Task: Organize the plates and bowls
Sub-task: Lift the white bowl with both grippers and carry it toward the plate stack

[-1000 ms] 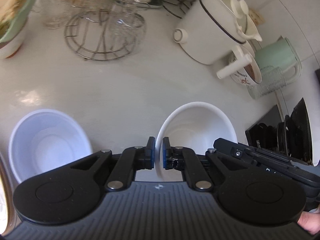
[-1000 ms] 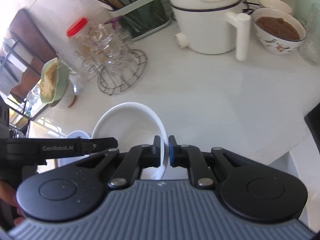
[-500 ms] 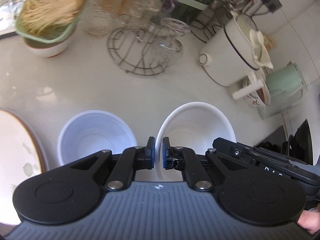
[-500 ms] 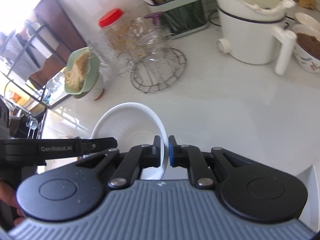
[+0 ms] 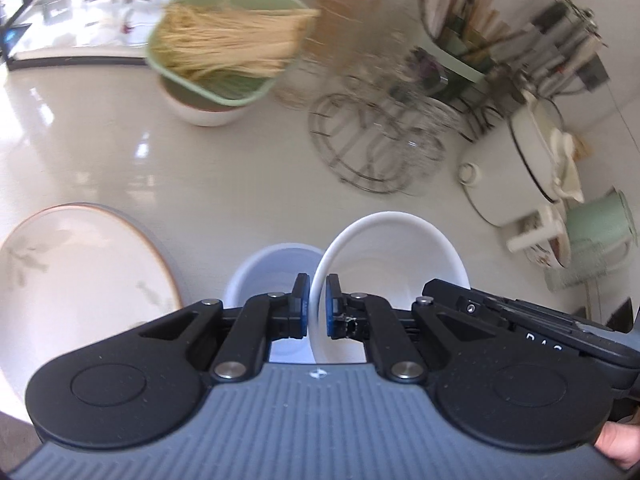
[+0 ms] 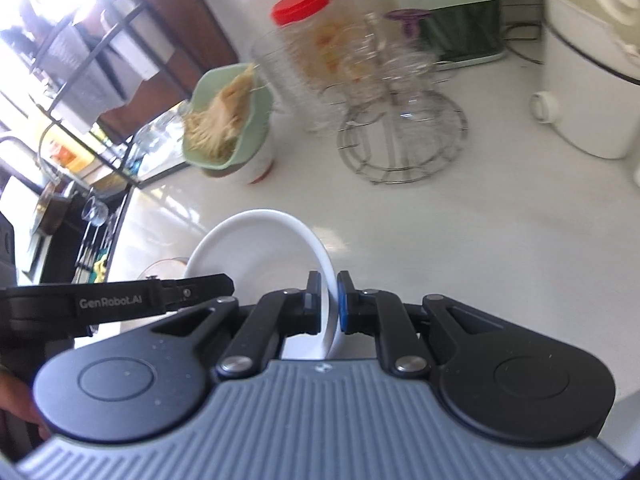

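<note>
White bowl; plate cream, brown-rimmed (faint leaf sprigs); red-lidded jar.

The right tongs pinch the white bowl's rim above the table; the left tongs' black arm crosses the bowl's near-left edge.

Bright daylight, coming from the far left. Blown-out glare beyond the dark metal shelving in the right wrist view. Glossy white countertop carries specular patches near its left edge. Motion blur smears the red-lidded clear jar and round wire glass rack. Fisheye bends the edges; near gripper bodies stay sharp.
</note>
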Demonstrator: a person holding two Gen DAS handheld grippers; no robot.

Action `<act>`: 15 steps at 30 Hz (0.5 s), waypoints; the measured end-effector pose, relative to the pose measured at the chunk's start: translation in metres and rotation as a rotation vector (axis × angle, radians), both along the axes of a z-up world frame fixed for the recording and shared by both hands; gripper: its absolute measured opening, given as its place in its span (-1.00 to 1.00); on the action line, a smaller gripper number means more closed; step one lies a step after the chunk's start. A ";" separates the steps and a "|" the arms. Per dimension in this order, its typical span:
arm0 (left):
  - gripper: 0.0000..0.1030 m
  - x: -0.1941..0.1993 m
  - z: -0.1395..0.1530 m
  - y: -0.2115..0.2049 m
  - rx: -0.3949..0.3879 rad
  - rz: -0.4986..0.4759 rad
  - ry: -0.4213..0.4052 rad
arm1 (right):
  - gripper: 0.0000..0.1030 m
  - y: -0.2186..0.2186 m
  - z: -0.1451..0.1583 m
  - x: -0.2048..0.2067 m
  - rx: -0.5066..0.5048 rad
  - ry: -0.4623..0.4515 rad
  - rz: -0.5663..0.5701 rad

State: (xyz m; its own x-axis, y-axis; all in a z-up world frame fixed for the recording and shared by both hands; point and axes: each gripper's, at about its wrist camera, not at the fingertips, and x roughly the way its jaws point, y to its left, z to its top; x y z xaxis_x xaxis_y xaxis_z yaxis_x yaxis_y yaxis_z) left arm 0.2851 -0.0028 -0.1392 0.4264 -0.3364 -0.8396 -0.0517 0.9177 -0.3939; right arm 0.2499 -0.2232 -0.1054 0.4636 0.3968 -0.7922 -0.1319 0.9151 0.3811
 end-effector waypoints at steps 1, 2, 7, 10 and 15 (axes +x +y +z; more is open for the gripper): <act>-0.86 0.001 -0.003 0.003 0.004 0.010 0.006 | -0.76 0.005 -0.003 0.002 -0.001 0.000 0.011; -0.86 0.002 -0.007 0.007 0.005 0.021 0.015 | -0.76 0.011 -0.006 0.004 -0.006 0.002 0.021; -0.86 0.009 -0.030 0.022 0.028 0.053 0.061 | -0.76 0.033 -0.025 0.012 -0.041 0.019 0.063; -0.86 0.011 -0.041 0.030 0.024 0.056 0.083 | -0.76 0.041 -0.033 0.015 -0.055 0.028 0.081; -0.86 0.014 -0.050 0.032 0.036 0.047 0.097 | -0.76 0.046 -0.042 0.020 -0.067 0.043 0.080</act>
